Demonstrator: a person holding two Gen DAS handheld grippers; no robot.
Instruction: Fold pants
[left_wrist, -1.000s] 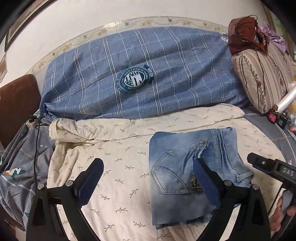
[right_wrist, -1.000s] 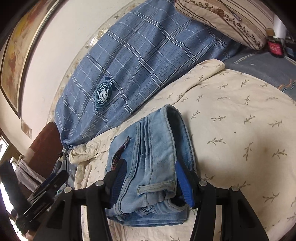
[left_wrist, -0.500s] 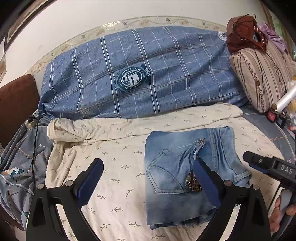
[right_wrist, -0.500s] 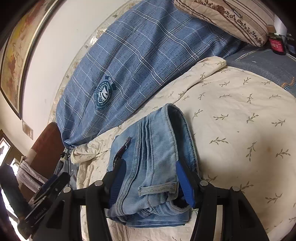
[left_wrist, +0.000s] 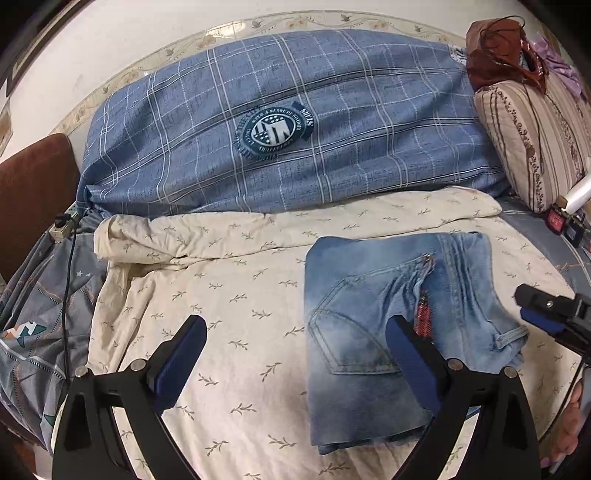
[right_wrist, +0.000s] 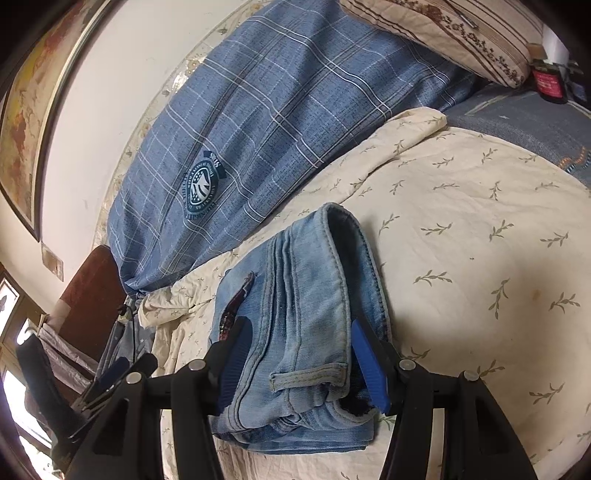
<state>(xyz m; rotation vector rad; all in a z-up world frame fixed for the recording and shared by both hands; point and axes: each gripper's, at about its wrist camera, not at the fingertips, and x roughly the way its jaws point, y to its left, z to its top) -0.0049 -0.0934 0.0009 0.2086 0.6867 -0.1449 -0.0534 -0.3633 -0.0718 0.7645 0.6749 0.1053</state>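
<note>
Cream leaf-print sheet (left_wrist: 229, 295) covered the bed, with a blue plaid quilt (left_wrist: 332, 122) bunched along the wall beyond both claws and a striped pillow (left_wrist: 532, 140) at the far right. Folded denim pants (left_wrist: 388, 332) lay on the sheet. The left claw (left_wrist: 295, 354) stood wide apart with nothing gripped, its right finger over the pants' left part and its left finger over bare sheet. The right claw (right_wrist: 303, 358) straddled the waistband end of the pants (right_wrist: 303, 325), its blue pads (right_wrist: 369, 362) pressed against the folded denim on both sides.
</note>
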